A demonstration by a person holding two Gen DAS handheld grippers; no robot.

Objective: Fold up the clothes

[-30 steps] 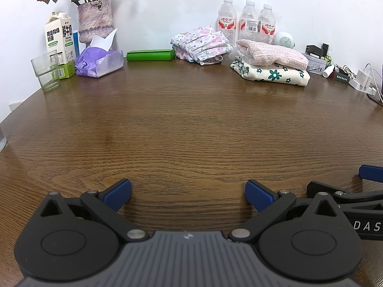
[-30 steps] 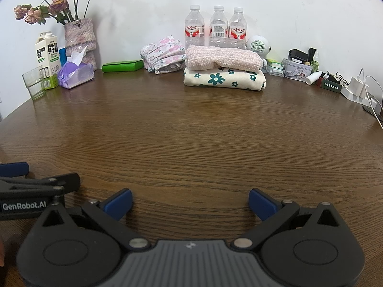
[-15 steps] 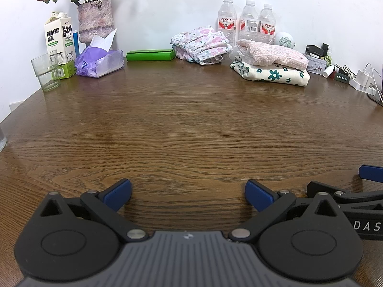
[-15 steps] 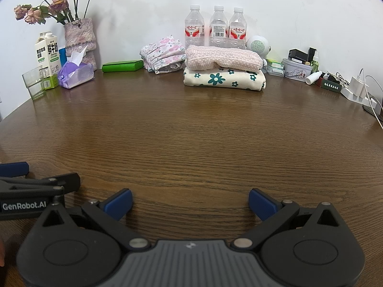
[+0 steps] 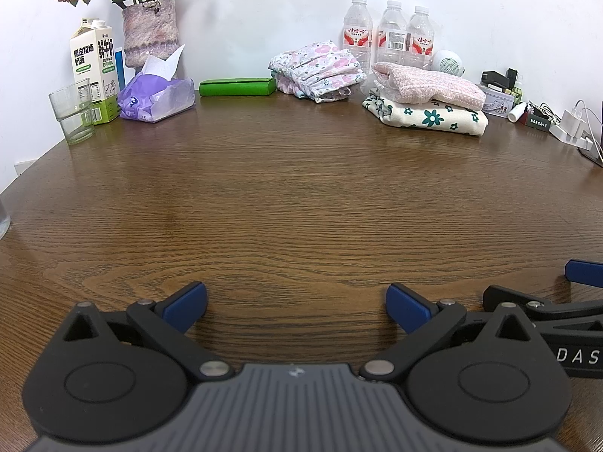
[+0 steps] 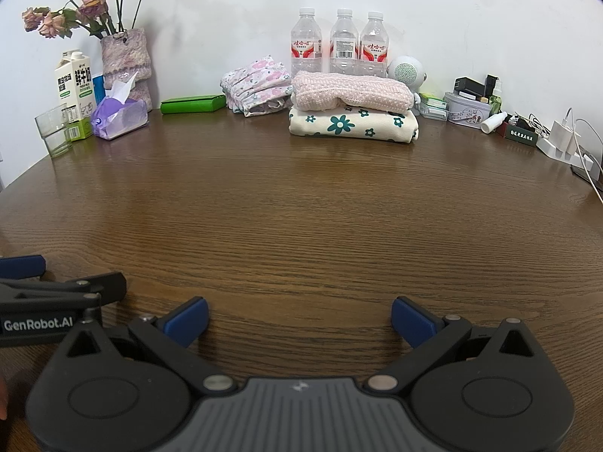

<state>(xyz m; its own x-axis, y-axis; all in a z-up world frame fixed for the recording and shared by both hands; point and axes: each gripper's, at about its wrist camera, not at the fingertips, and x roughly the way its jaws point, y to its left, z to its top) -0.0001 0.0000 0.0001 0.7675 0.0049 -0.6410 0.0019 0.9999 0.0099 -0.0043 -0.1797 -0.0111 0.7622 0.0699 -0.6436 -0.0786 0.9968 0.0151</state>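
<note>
Three folded garments lie at the back of the wooden table [image 5: 301, 196]. A pink knit piece [image 6: 350, 91] rests on a cream cloth with teal flowers [image 6: 352, 125]; the same pair shows as the pink knit [image 5: 427, 84] over the cream cloth [image 5: 426, 116]. Left of them sits a bundle with pink flowers [image 6: 258, 86] [image 5: 320, 69]. My left gripper [image 5: 296, 303] is open near the front edge, nothing between its blue pads. My right gripper [image 6: 299, 318] is open and empty too, side by side with the left.
Along the wall stand three water bottles [image 6: 341, 43], a vase of dried roses [image 6: 126, 64], a milk carton [image 5: 92, 75], a glass [image 5: 73, 111], a purple tissue pack [image 5: 156, 96], a green box [image 5: 237, 86], a white speaker [image 6: 405, 69], a tin and chargers [image 6: 561, 137].
</note>
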